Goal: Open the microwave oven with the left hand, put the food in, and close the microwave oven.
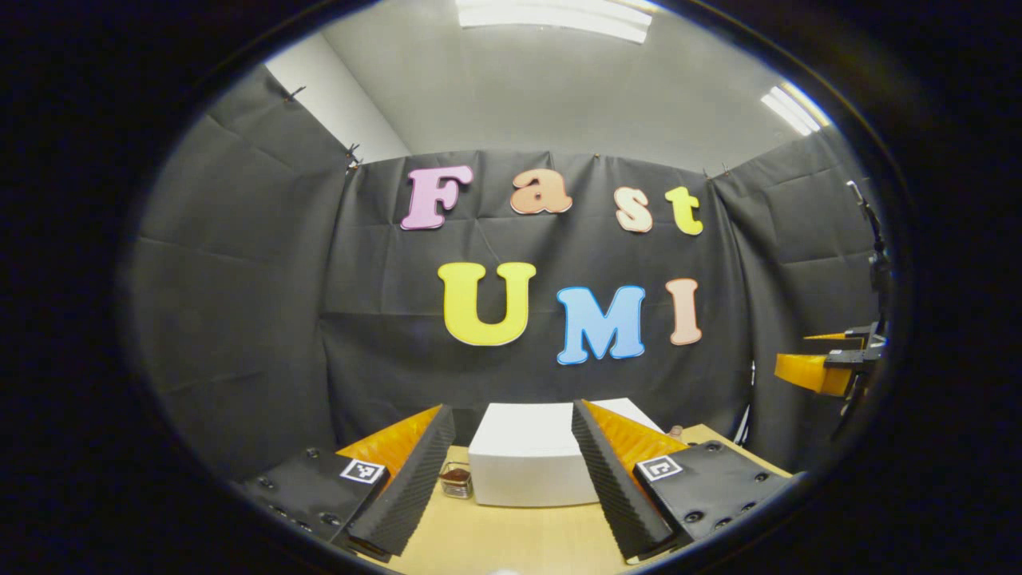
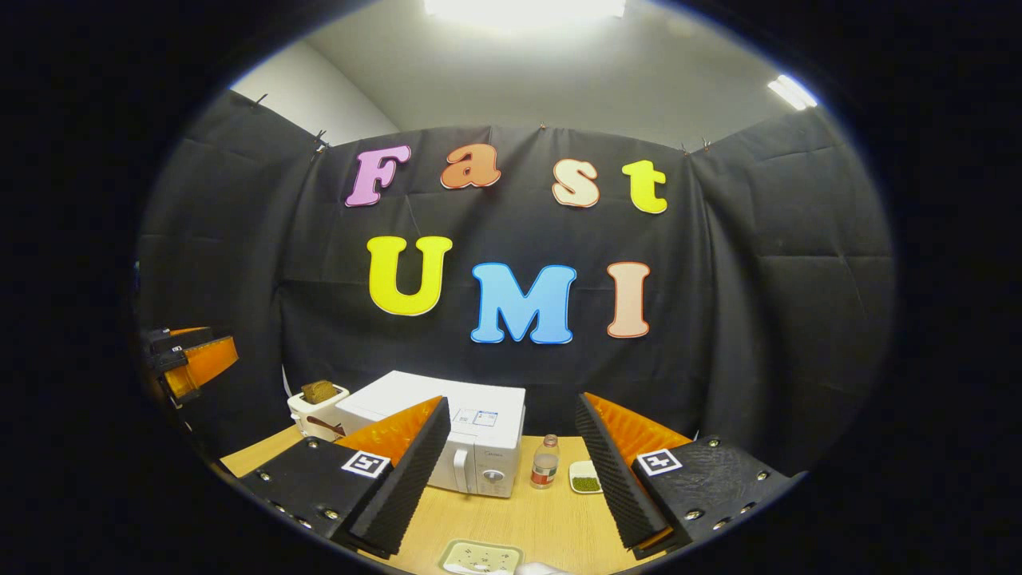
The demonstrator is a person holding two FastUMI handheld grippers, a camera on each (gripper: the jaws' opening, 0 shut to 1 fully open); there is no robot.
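Microwave (image 2: pixel 447 439) stands shut at the back of the desk (image 2: pixel 511 519), a white box with its door and handle facing forward; in the left gripper view it sits dead ahead between the fingers (image 1: pixel 527 459). It looks heavy and rigid enough to stay put under a pull, though a sharp tug might slide it on the smooth wood. The best hold is probably the vertical handle beside the knob, hooked or pinched from the front; the door should swing stiffly on its hinge.

Food is harder to call. A pale plate (image 2: pixel 481 557) lies at the near edge of the desk, its contents too small to make out; it would be light, stiff and likely slippery, best lifted by the rim and kept level.

Count: one microwave, one plate, one bottle (image 2: pixel 544 461), one small dish of green stuff (image 2: pixel 585 479), one white toaster with bread (image 2: pixel 318 409), one small jar (image 1: pixel 456 479).

Left gripper (image 1: pixel 511 479) has its jaws apart and empty, above the desk, short of the microwave. Right gripper (image 2: pixel 511 479) likewise has jaws apart, holding nothing.
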